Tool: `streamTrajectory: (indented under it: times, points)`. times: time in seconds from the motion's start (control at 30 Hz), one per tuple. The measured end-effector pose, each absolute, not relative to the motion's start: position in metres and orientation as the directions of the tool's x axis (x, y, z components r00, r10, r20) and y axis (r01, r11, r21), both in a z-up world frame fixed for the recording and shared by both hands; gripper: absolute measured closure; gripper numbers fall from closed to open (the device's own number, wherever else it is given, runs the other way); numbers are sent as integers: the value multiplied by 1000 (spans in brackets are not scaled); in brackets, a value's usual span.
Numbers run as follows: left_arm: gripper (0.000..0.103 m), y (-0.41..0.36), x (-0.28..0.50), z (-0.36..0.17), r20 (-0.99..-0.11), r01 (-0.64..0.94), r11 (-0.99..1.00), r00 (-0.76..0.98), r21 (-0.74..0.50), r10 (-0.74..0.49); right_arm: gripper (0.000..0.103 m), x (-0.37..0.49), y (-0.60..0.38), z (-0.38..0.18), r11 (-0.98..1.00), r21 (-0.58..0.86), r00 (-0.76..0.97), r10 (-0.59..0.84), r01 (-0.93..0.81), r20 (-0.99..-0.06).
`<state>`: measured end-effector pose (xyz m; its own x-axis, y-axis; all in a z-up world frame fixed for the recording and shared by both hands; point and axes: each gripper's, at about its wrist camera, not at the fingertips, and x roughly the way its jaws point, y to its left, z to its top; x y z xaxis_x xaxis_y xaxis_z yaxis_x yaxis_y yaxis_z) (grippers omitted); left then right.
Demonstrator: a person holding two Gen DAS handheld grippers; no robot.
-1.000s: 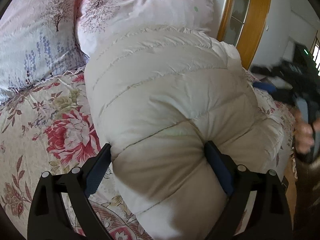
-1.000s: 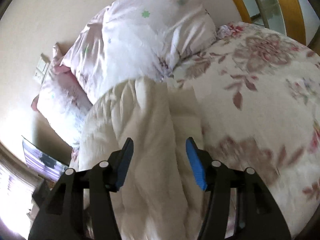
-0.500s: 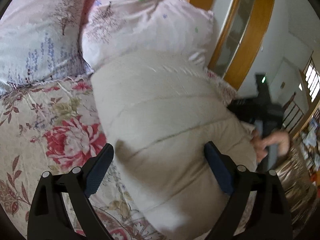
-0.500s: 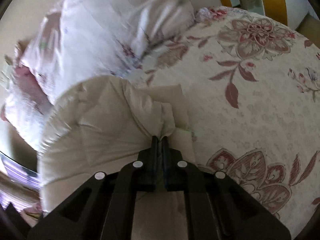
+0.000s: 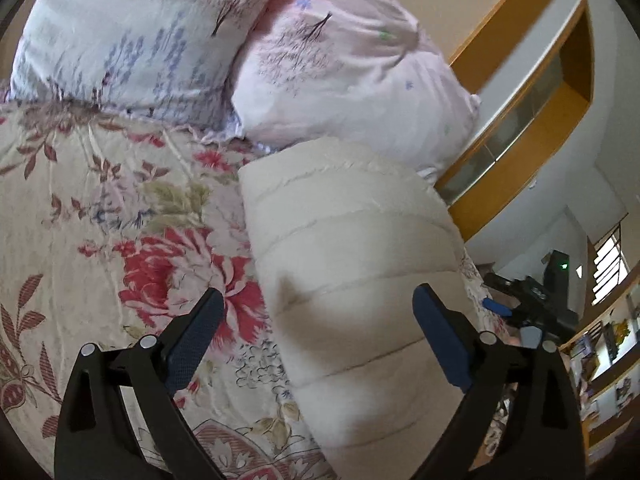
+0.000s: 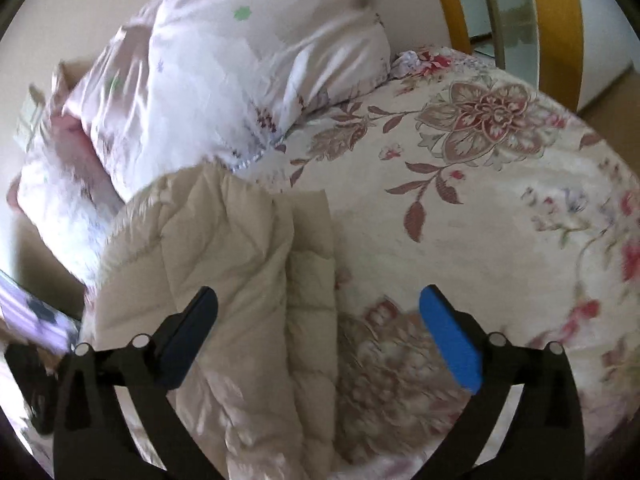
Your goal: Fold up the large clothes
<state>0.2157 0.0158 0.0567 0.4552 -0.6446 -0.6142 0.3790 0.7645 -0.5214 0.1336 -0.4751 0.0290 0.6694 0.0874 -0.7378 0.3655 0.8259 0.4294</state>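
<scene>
A cream quilted puffer jacket [image 5: 352,264] lies folded in a long bundle on the floral bedspread [image 5: 100,216], its far end against the pillows. My left gripper [image 5: 316,320] is open and empty, hovering above the jacket's near part. In the right wrist view the jacket [image 6: 224,264] shows its folded edge and layers at lower left. My right gripper [image 6: 320,320] is open and empty, held over the jacket's right edge and the bedspread [image 6: 460,208]. The right gripper also shows in the left wrist view [image 5: 520,312], beyond the jacket's right side.
Two floral pillows [image 5: 152,36] [image 5: 352,68] lie at the head of the bed; one shows in the right wrist view [image 6: 240,68]. A wooden door frame [image 5: 532,128] stands to the right of the bed. Bedspread extends left of the jacket.
My right gripper, shut on the jacket's folded edge half a second ago, has opened and let go. My left gripper has drawn back and up from straddling the jacket. The jacket now lies flatter.
</scene>
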Motion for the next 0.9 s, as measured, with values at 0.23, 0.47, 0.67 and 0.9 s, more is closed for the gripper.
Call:
streamTrajectory:
  times: [0.23,0.47,0.67,0.9]
  points:
    - [6,5,224,47,-587,456,690,368,-562,-721,2,138,-464,35,867,379,565,145,323,-812]
    - [6,2,232,41,-562,441,642,315,-627,-765,2,146,-477,8,684,714,592,514,153,-620]
    - [6,2,249,25,-538,367,584,229,-724,-811,2,162,-492,-23,637,751,561,563,174,-608]
    - [6,-7,262,8,-520,310,547,171,-778,-837,2,186,-476,-36,591,801,484,677,91,-554]
